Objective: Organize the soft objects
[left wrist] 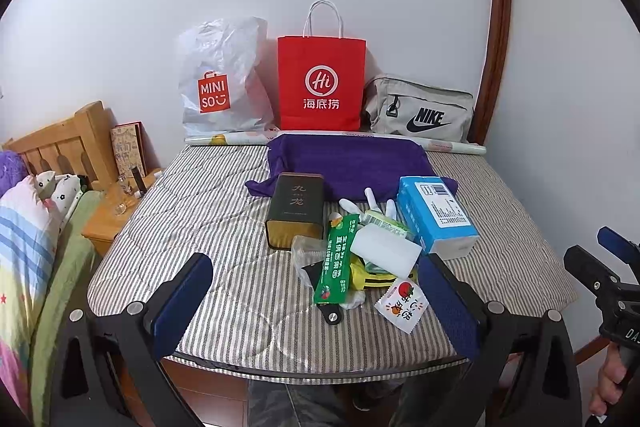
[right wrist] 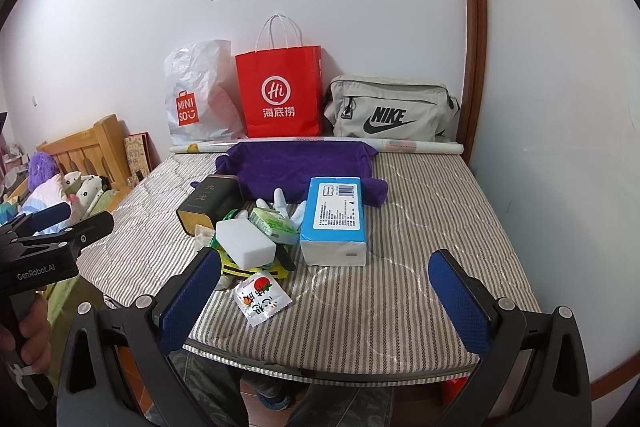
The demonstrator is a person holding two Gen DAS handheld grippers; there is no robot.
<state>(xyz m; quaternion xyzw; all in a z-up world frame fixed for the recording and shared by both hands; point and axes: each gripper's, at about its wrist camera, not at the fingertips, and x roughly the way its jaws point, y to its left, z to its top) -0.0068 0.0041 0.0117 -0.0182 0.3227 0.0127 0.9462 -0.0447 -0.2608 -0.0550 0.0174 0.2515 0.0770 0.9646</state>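
- Left wrist view: left gripper (left wrist: 318, 297) hovering over the near edge of the striped mattress (left wrist: 208, 195), blue pads spread wide apart, nothing between them.
- Landmark for everything: the blue tissue pack (left wrist: 436, 215), lying flat on the mattress.
- Just left of the tissue pack, a jumbled pile: white sponge block (left wrist: 386, 247) on top, green box (left wrist: 388, 223) behind it, long green packet (left wrist: 336, 259) at the far-left side of the pile, yellow-and-black cloth thing (left wrist: 376, 277) underneath.
- White glove (left wrist: 376, 203) poking its fingers up right behind the pile, next to the tissue pack's far-left corner.
- Small white sachet with a tomato print (left wrist: 404, 301) nearer than the tissue pack, touching the right pad in this view.
- Dark tin box (left wrist: 296, 211) further left of the tissue pack, beyond the pile.
- Purple towel (left wrist: 348, 167) spread behind the tissue pack, one corner tucked under it.
- Way behind, against the wall: Miniso plastic bag (left wrist: 222, 79), red paper bag (left wrist: 322, 83), grey Nike bag (left wrist: 420, 111).
- Right gripper (left wrist: 608, 267) at the far right edge, well right of the tissue pack; open or closed, can't tell from here.
- Right wrist view: right gripper (right wrist: 324, 297) also parked over the near mattress edge, pads wide apart and empty, nearer than the tissue pack (right wrist: 334, 215).
- Sachet (right wrist: 262, 301) just beside the left pad, sponge block (right wrist: 246, 243) left of the tissue pack.
- Left gripper (right wrist: 60, 227) far left of the tissue pack, held in a hand (right wrist: 28, 331).
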